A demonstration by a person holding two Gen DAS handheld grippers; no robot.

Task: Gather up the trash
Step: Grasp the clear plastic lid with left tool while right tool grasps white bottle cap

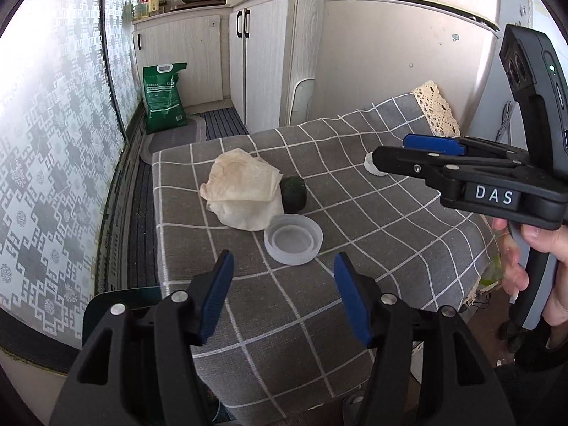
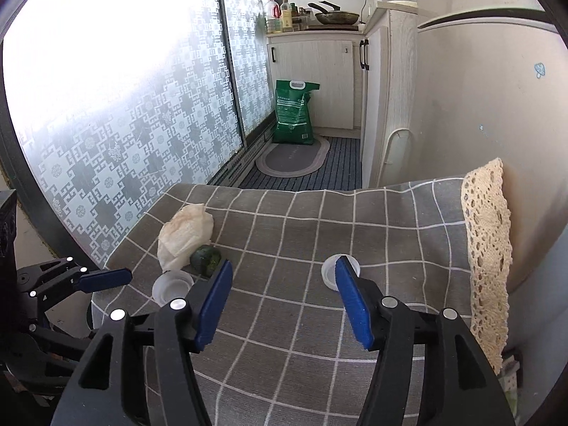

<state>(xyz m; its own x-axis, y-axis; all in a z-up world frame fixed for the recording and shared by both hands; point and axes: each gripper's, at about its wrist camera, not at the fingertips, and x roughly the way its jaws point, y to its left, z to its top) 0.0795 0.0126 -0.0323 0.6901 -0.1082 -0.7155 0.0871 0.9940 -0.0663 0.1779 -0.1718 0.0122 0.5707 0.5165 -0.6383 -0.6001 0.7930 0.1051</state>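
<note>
Grippers, two, hand-held, both over the near edge of the table.

Left gripper (image 1: 284,298): blue pads spread wide, nothing between them, aimed down at the cloth just short of the large cap.

Right gripper (image 2: 284,301): pads likewise spread, empty; the small cap lies just beyond its right finger (image 2: 349,294). A person's hand (image 1: 536,248) shows on its handle in the left wrist view.

Tablecloth (image 1: 355,213): grey with white check, draped over a small table; lace trim (image 2: 490,248) at the far right edge.

Trash on the cloth, nearest first:
- Large cap (image 1: 293,238), translucent plastic, open side up, closest to the left gripper.
- Small cap (image 2: 330,270), white, well apart to the right, closest to the right gripper.
- Green lump (image 1: 294,193), dark, rounded, just behind the large cap and touching the napkin; what it is cannot be told.
- Napkin (image 1: 241,188), crumpled, stained, farthest of the four.

Beyond the table: floor mat (image 2: 294,156), green sack (image 2: 294,113) standing against the cabinets (image 2: 312,81), pan (image 2: 335,17) and bottles on the counter, refrigerator at right.

Progress, as judged: no bin or bag for the trash is in view, and all four pieces still lie on the cloth. Collection appears barely begun; each gripper seems set for the cap nearest it, with lump and napkin left after.
</note>
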